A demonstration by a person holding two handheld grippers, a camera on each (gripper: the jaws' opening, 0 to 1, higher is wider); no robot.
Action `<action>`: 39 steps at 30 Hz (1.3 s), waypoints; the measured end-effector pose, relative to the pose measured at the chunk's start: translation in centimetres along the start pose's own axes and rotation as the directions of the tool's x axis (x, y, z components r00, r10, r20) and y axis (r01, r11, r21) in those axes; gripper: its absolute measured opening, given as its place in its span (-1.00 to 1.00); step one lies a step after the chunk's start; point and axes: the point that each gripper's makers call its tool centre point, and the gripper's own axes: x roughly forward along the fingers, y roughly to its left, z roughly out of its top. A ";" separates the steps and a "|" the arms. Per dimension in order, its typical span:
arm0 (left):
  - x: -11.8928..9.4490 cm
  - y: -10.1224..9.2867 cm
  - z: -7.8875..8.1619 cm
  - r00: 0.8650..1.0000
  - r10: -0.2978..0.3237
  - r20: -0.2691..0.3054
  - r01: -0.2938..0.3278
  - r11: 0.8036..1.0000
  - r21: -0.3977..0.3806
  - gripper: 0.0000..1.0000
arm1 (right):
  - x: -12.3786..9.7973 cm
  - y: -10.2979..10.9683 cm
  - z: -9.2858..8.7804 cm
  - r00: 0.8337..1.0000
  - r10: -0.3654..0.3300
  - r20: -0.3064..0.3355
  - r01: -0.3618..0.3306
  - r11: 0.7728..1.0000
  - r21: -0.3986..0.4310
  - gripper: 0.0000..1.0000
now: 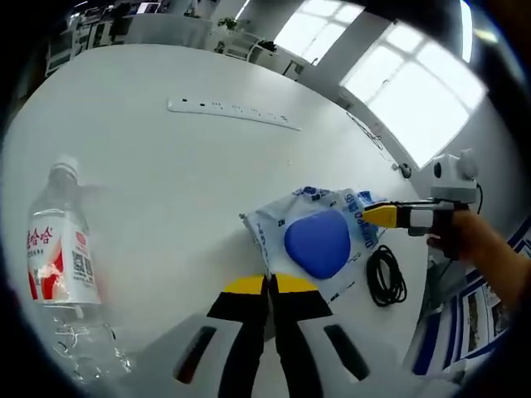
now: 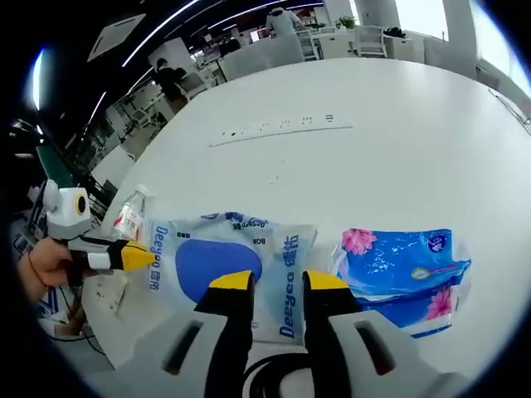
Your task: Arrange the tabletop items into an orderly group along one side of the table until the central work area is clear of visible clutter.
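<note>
Left gripper view: left tongs (image 1: 270, 290) closed at pouch (image 1: 319, 240) edge, grip on it unclear. Pouch lies just ahead, long axis crosswise. Right tongs (image 2: 278, 286) slightly parted, empty, above pouch's opposite side. Tissue pack (image 2: 406, 278) beside it; bottle (image 1: 58, 257) left on tabletop (image 1: 182, 174).

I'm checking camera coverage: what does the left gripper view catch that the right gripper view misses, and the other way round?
Left gripper view alone: a coiled black cable beside the wipes pack, and the left gripper with its fingers shut at the pack's edge. Right gripper view alone: a blue tissue pack with pink flowers, and the right gripper with its fingers open over the wipes pack. Both share the white table, the power strip, the water bottle and the wipes pack.
</note>
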 end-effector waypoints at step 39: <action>0.8 0.4 0.4 1.000 0.003 0.009 -0.004 0.999 0.047 -0.86 | -1.0 0.7 0.8 1.000 0.000 0.021 0.001 0.998 -0.055 -0.49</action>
